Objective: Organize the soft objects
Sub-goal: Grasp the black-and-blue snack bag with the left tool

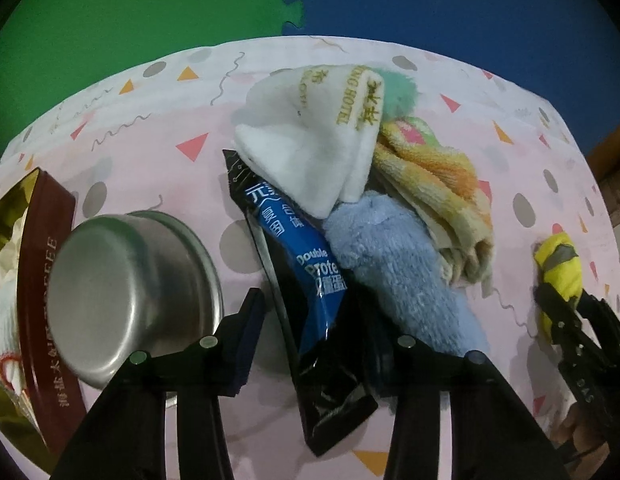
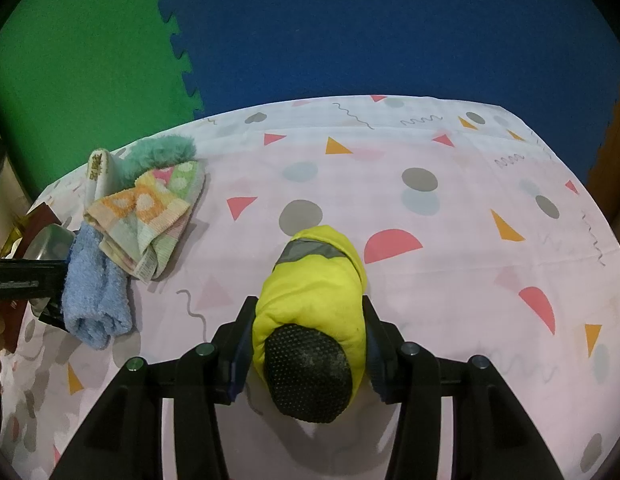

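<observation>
Pink patterned tablecloth (image 2: 449, 264) is covering the table, with green and blue foam mats behind. Towels (image 1: 389, 184) are lying heaped mid-table. Right gripper (image 2: 306, 356) is clamping a yellow glove (image 2: 313, 300). Left gripper (image 1: 317, 344) is straddling a blue packet (image 1: 310, 280), pads not pressing it, beside a steel bowl (image 1: 130, 296).

Pale pink tablecloth (image 2: 349, 184) printed with grey dots, coral and orange triangles; green foam mat (image 2: 70, 72) beside blue foam mat (image 2: 369, 32); rolled yellow garment (image 2: 313, 292) with grey stripe; light-blue fluffy towel (image 1: 401, 276); white towel (image 1: 310, 152) with gold lettering.
</observation>
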{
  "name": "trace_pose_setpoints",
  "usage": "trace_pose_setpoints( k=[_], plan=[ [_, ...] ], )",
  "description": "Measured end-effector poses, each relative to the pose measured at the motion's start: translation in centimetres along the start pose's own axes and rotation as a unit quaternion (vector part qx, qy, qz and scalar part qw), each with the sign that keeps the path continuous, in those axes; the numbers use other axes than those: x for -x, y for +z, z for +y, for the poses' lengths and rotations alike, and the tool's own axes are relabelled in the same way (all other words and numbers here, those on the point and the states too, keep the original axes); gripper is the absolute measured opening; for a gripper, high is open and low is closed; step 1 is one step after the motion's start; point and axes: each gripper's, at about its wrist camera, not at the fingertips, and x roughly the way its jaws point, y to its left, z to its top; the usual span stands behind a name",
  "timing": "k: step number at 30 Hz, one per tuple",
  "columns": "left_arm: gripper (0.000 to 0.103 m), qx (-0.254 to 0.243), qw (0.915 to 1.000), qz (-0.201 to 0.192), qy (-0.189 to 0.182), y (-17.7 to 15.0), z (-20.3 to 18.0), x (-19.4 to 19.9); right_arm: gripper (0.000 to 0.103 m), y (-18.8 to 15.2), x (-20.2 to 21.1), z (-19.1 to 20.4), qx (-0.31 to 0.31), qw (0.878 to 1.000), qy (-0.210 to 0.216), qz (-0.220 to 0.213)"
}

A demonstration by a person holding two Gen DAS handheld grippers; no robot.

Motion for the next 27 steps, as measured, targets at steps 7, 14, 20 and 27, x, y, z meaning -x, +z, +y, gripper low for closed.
trace_pose_setpoints(
  k=[7, 14, 20, 27],
  plan=[
    [0.031, -0.024, 0.9997, -0.006, -0.003, -0.7, -0.4, 0.3, 0.049, 0.0, 0.0, -0.1, -0.003, 1.000, 0.003, -0.001],
    [0.028, -0.037, 0.9991, 0.004, -0.022, -2.3, -0.9, 1.8, 0.049, 0.0, 0.0, -0.1, -0.004, 1.000, 0.004, -0.001],
    [0.027, -0.053, 0.9982, -0.006, -0.027, -3.7, -0.9, 4.1, 0.049, 0.0, 0.0, -0.2, -0.007, 1.000, 0.006, -0.001],
    [0.026, -0.054, 0.9977, -0.016, -0.037, -4.7, -0.2, 6.0, 0.049, 0.0, 0.0, -0.2, -0.007, 1.000, 0.007, -0.001]
  ],
)
